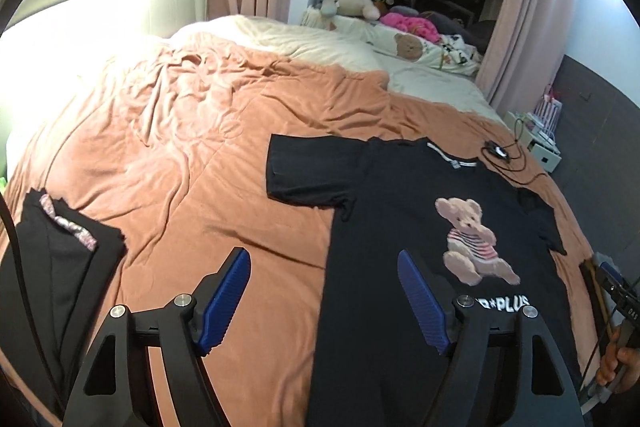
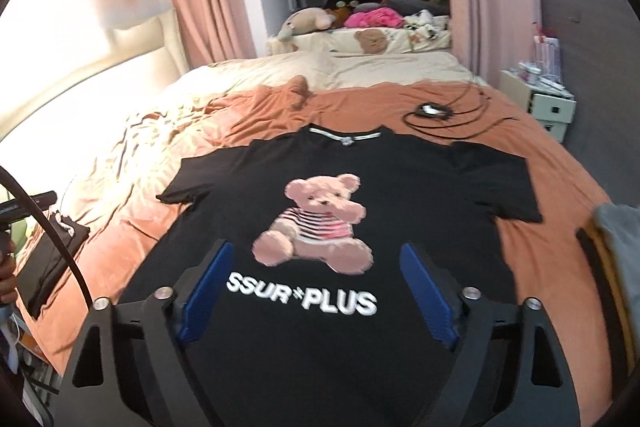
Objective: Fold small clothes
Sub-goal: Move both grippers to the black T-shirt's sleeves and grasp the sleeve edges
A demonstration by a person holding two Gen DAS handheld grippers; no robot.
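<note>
So there's a black short-sleeved t-shirt with a pink teddy bear print and white lettering (image 2: 332, 195) spread out flat, front up, on the bed's rumpled orange-brown cotton blanket (image 1: 168, 155), collar pointing away toward the pillows, both sleeves out to the sides

Left gripper (image 1: 324, 301) has its blue ribbed fingers (image 1: 228, 301) spread well apart with nothing between them. It's sitting over the shirt's left edge near the hem, so one finger is over bare blanket and the other over black fabric. Can't tell if it's actually touching the cloth

Right gripper (image 2: 318, 297) is spread about the same, also empty, hanging over the lower middle of the shirt with the white lettering sitting right between its fingers (image 2: 206, 297) and the bear just beyond

Off to the left on the blanket, well apart from the shirt, there's a folded black garment with a floral lining (image 1: 60, 251). Past the collar, a coiled black cable with a small device (image 2: 432, 113) lies on the blanket
</note>
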